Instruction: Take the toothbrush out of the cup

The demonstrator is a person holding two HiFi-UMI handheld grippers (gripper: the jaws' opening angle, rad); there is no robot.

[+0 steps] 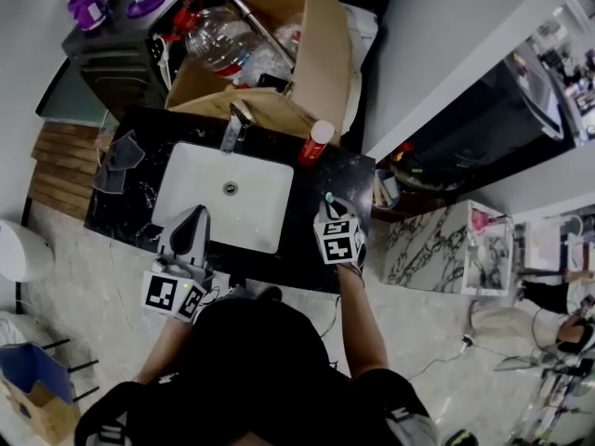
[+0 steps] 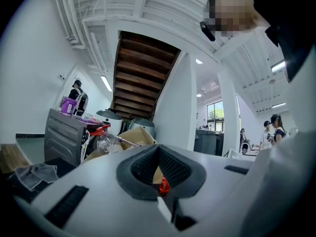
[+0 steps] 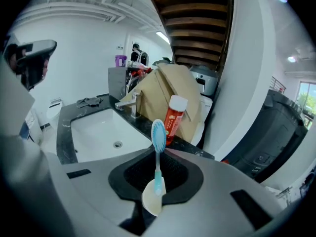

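Observation:
My right gripper (image 3: 158,181) is shut on the stem of a light blue toothbrush (image 3: 158,135), whose bristled head stands upright above the jaws. A pale rounded rim, seemingly the cup (image 3: 151,202), shows just below the jaws at the brush's lower end. In the head view the right gripper (image 1: 327,203) hovers over the black counter (image 1: 349,170) right of the sink, with the brush head (image 1: 328,196) poking out ahead of it. The left gripper (image 1: 192,219) hangs at the sink's near edge, its jaws shut with nothing held; in its own view the left gripper (image 2: 160,181) points level.
A white sink basin (image 1: 223,193) with a faucet (image 1: 234,126) sits in the counter. A red tube with a white cap (image 1: 316,142) stands behind the right gripper. Behind it is a cardboard box (image 1: 321,49) holding a plastic bottle (image 1: 218,40). A grey cloth (image 1: 116,161) lies left.

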